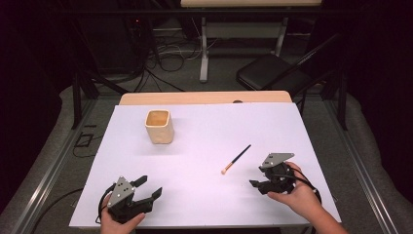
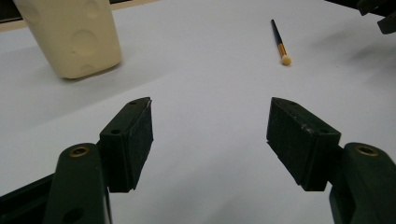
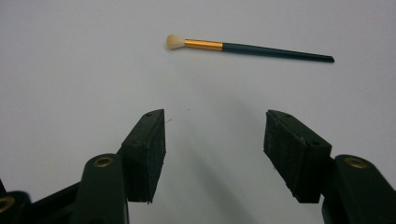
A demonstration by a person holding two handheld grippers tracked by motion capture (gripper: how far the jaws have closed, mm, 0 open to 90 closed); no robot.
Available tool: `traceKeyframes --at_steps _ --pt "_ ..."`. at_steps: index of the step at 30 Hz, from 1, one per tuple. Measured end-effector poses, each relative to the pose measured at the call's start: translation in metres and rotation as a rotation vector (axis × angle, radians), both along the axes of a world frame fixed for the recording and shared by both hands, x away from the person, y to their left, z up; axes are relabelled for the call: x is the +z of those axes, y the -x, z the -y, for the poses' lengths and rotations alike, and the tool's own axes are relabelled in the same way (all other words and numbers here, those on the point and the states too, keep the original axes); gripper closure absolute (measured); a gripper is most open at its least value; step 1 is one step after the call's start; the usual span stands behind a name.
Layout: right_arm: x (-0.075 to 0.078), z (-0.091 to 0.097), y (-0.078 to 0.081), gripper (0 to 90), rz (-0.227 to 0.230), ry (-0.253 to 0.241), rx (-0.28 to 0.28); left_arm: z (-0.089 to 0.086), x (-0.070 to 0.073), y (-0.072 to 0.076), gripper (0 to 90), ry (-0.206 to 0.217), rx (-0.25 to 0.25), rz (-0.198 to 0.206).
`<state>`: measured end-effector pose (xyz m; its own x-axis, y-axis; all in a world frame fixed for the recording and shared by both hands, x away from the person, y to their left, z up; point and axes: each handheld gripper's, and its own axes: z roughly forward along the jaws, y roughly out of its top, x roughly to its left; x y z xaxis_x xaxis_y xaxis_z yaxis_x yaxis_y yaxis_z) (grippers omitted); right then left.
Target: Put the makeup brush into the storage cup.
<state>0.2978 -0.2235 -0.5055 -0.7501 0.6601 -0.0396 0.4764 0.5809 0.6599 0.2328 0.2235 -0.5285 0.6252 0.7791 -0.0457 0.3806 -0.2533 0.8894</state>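
Observation:
A slim make-up brush point(image 1: 236, 159) with a black handle, gold ferrule and pale tip lies on the white table sheet point(image 1: 209, 131), right of centre. A cream, square-mouthed cup point(image 1: 159, 126) stands upright at the back left. My right gripper point(image 1: 257, 176) hovers just right of the brush, open and holding nothing; in the right gripper view its jaws point(image 3: 215, 114) stand apart with the brush point(image 3: 243, 48) lying crosswise a little beyond them. My left gripper point(image 1: 150, 186) rests open at the front left. From it point(image 2: 210, 105) I see the cup point(image 2: 74, 37) and the brush point(image 2: 279, 39) farther off.
The wooden table edge point(image 1: 204, 97) shows behind the sheet. A black folding chair point(image 1: 272, 73) and the legs of another table point(image 1: 203, 53) stand beyond it, with cables on the floor. Metal rails run along both sides of the table.

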Motion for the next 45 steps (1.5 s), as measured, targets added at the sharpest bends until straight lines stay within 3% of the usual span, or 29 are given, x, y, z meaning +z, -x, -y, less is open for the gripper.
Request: traceKeyframes --at_steps 9,14,24,38,39,42,45 --pt "0.000 -0.002 -0.006 38.8 -0.024 0.004 0.007 0.000 0.000 0.000 31.7 -0.002 -0.001 -0.002" --pt "0.000 -0.004 -0.012 39.3 -0.063 0.036 0.019 0.000 0.000 0.000 31.7 -0.003 -0.002 -0.001" --pt "0.004 -0.011 -0.027 40.0 -0.093 0.101 0.049 0.000 0.000 0.000 31.7 -0.004 -0.003 -0.001" --pt "0.005 -0.016 -0.040 40.0 -0.134 0.118 0.058 0.000 0.000 0.000 31.7 -0.004 -0.004 -0.003" --pt "0.004 -0.017 -0.041 40.0 -0.124 0.103 0.055 0.000 0.000 0.000 31.7 -0.003 -0.004 -0.003" --pt "0.006 -0.017 -0.044 40.0 -0.150 0.138 0.061 0.000 0.000 0.000 31.7 -0.005 -0.005 -0.005" --pt "0.006 -0.017 -0.047 40.3 -0.153 0.137 0.059 0.000 0.000 0.000 31.7 -0.004 -0.005 -0.005"
